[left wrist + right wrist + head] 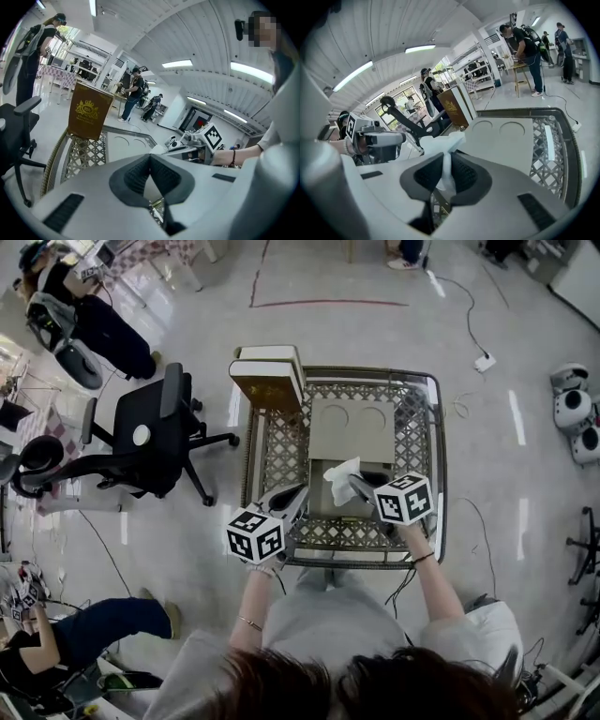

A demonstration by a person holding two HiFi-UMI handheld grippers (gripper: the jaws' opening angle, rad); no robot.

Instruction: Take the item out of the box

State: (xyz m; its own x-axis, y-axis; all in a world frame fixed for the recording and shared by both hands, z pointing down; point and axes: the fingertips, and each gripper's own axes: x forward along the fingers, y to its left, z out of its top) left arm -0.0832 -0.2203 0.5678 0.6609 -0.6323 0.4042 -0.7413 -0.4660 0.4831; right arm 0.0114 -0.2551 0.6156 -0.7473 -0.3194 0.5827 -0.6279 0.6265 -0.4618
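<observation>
white tissue [341,478] pinched by right gripper [446,164], held just above box [352,432]; extraction judged nearly done, setting-down left. left gripper [150,158] clenched, empty, beside box.

Lattice table [417,442], grey box [352,427] w/ 2 circles, brown box [263,390] at corner

- Bright, even light from ceiling strips [177,63] above left claw [150,157]; shadows soft.
- Glare streaks on floor [517,416] right of right claw [356,484].
- Gripper views fisheye-bent, corners black.
</observation>
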